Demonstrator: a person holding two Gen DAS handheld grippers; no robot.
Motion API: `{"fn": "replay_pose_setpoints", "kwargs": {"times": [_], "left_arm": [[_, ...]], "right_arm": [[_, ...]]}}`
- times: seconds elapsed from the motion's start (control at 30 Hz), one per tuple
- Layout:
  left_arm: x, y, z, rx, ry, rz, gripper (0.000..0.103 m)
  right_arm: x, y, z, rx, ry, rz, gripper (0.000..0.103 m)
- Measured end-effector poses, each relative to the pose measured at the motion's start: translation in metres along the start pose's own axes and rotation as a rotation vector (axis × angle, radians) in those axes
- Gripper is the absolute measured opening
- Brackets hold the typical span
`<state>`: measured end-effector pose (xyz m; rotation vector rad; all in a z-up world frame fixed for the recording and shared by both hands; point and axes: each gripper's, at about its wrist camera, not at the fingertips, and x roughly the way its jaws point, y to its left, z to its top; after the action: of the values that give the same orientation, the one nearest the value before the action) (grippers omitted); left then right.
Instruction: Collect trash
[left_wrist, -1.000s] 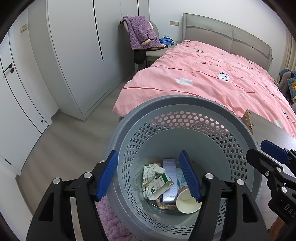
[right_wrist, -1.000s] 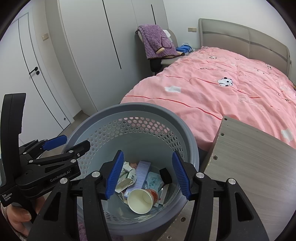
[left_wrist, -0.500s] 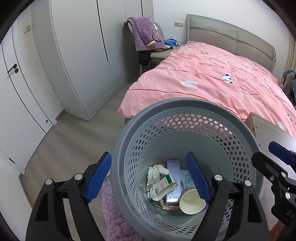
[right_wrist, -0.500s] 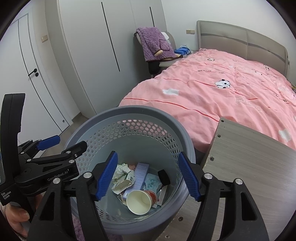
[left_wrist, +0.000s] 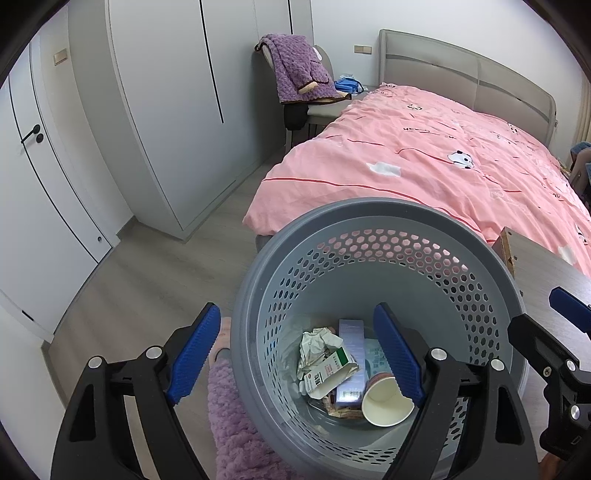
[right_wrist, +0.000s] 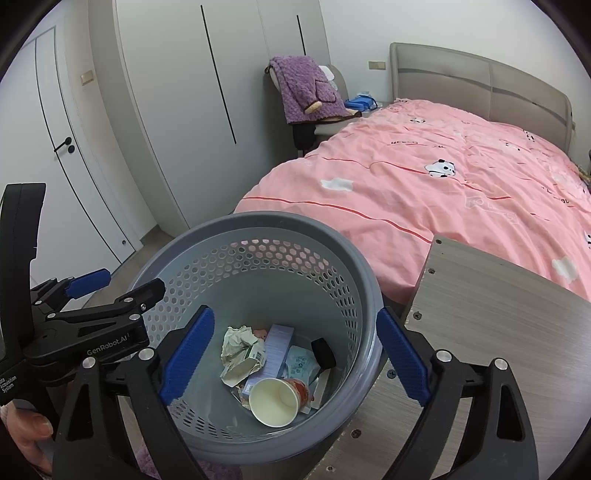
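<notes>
A grey perforated trash basket (left_wrist: 373, 210) stands on the floor below both grippers; it also shows in the right wrist view (right_wrist: 258, 221). Inside lie a white paper cup (left_wrist: 386, 400) (right_wrist: 275, 402), crumpled paper (left_wrist: 317, 343) (right_wrist: 238, 338), a small green-and-white carton (left_wrist: 332, 371), a lilac box (right_wrist: 277, 345) and a black item (right_wrist: 323, 352). My left gripper (left_wrist: 295, 354) is open and empty, its fingers either side of the basket's left wall. My right gripper (right_wrist: 295, 354) is open and empty, straddling the basket's right wall.
A bed with a pink panda duvet (left_wrist: 443, 166) lies behind the basket. A wooden tabletop (right_wrist: 498, 332) is at the right. A chair with a purple robe (left_wrist: 299, 74) stands by grey wardrobes (left_wrist: 166, 110). Bare floor (left_wrist: 147, 277) lies at the left.
Both grippers have opened wider and drawn back and up from the basket. The trash in the basket has not moved.
</notes>
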<state>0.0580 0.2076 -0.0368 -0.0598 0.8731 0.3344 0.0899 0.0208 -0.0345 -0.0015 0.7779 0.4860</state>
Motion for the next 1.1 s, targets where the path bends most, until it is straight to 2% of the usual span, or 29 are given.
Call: {"fn": "replay_pose_setpoints", "kwargs": {"times": [0.6, 0.7, 1.1], "left_arm": [[-0.007, 0.0, 0.0, 0.007, -0.014, 0.012, 0.081], [-0.009, 0.001, 0.0, 0.0, -0.015, 0.009, 0.081], [-0.01, 0.003, 0.001, -0.001, -0.019, 0.011, 0.081]], "right_arm": [[-0.002, -0.002, 0.001, 0.005, -0.004, -0.01, 0.091], [-0.003, -0.003, 0.001, 0.009, -0.006, -0.014, 0.094], [0.003, -0.003, -0.001, 0.016, 0.017, -0.037, 0.097]]}}
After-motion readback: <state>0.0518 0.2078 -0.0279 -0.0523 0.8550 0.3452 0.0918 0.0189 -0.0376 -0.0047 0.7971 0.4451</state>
